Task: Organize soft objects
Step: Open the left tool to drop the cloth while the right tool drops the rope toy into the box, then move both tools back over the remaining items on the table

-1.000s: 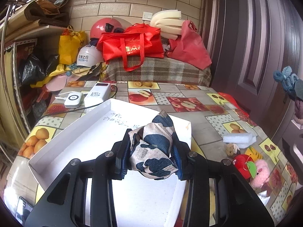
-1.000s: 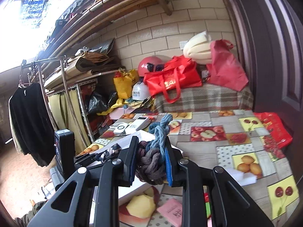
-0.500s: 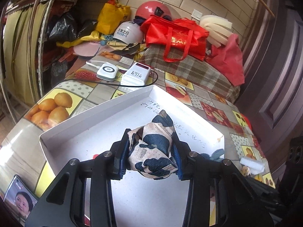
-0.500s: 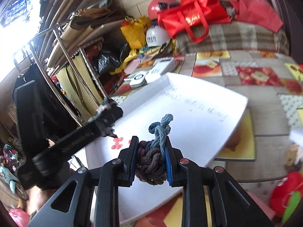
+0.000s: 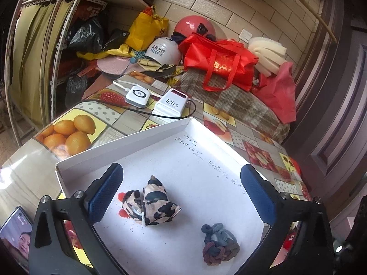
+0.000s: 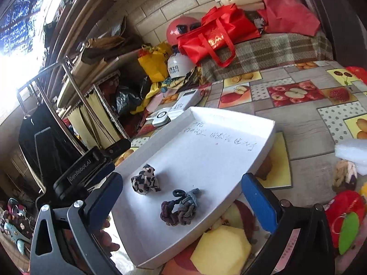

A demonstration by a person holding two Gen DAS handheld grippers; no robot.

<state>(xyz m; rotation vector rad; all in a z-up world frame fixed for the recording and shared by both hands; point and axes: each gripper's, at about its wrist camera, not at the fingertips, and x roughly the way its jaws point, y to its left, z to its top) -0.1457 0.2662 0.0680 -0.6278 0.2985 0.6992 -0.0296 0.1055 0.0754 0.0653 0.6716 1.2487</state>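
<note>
Both the left hand-held gripper (image 5: 181,192) and right hand-held gripper (image 6: 182,194) gape wide, empty. The spotted cloth (image 5: 151,202) and knotted rope (image 5: 218,247) lie apart in the white tray (image 5: 137,142). The power bank (image 5: 170,103) reads "120w".

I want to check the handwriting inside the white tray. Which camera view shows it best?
The right wrist view: the handwriting runs unobstructed across the white tray. In the left wrist view it appears smaller and more slanted.

The fruit-print table (image 6: 300,126) carries a white tray (image 6: 229,112), power bank (image 5: 170,104), wireless charger (image 5: 137,96), phone (image 5: 16,231) and plush toys (image 6: 346,226).
</note>
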